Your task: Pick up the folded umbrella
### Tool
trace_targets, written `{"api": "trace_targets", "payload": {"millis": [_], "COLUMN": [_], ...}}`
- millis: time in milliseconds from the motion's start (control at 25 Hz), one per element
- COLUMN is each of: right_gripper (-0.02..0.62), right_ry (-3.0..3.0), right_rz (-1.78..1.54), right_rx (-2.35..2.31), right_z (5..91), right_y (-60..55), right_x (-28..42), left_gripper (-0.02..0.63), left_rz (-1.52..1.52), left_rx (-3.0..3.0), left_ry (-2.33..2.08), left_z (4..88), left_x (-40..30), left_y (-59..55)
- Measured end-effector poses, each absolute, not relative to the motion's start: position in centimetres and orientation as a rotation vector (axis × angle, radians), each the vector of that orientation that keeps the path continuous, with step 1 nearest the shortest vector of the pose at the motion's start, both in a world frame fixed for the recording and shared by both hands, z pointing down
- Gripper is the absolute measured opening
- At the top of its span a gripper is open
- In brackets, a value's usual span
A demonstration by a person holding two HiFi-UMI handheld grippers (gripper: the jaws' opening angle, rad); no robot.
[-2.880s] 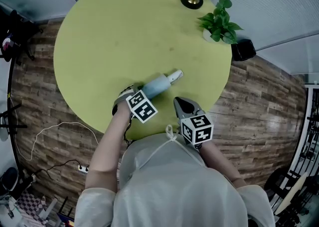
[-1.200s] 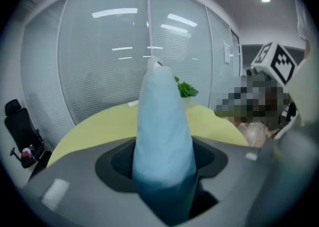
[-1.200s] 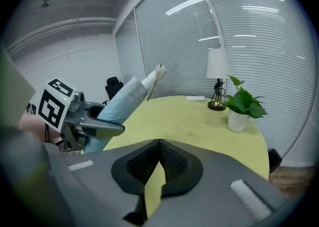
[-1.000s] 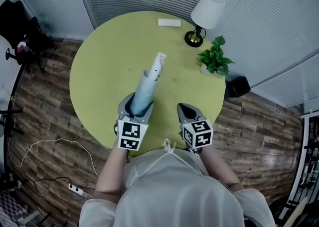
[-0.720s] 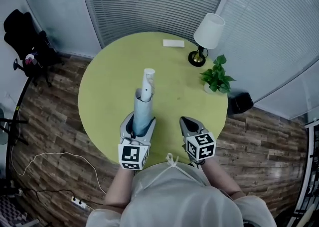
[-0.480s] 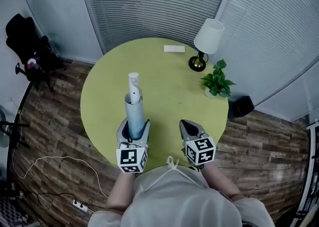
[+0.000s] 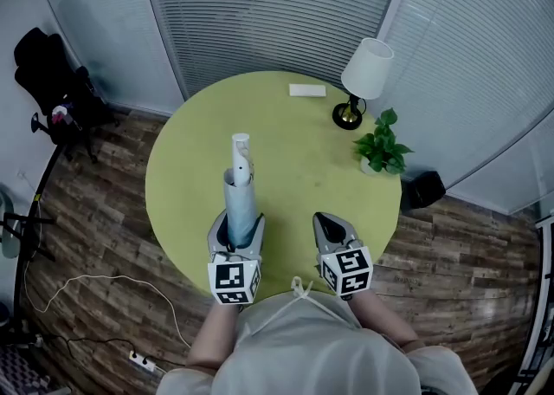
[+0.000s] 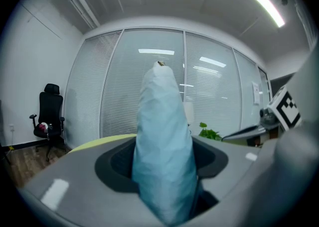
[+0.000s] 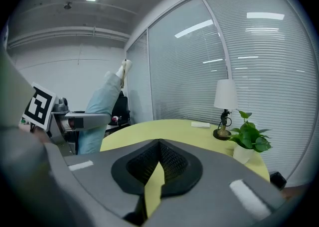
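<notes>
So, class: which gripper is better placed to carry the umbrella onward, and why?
Left. The left gripper is shut on the umbrella, holding it up off the table. The right gripper is shut, empty and apart from it.

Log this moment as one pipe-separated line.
left gripper: shut on folded umbrella, held above table | right gripper: shut, empty

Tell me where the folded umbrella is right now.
In the head view, the folded umbrella is clamped in the left gripper, held up over the near edge of the yellow table, just left of the right gripper.
</notes>
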State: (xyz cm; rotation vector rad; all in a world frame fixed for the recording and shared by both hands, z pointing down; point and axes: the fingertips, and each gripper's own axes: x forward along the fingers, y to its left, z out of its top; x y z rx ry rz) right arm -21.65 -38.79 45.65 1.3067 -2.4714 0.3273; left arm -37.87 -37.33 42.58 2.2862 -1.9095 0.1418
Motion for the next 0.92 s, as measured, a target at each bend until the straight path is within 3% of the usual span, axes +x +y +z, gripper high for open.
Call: {"api": "trace_targets", "payload": {"millis": [920], "right_gripper": [-0.001], "right_ry": [-2.486], "right_rz": [0.334], "right_rx": [1.223], "right_z": [46.6], "right_y": [-37.0], "right_x": [-23.7], "left_gripper": [0.29], "left_rz": [0.095], "left_rx": [2.282], "left_ry": [-1.879], "left_z": [42.4], "left_x": [-37.4], "left_y": [-36.8]}}
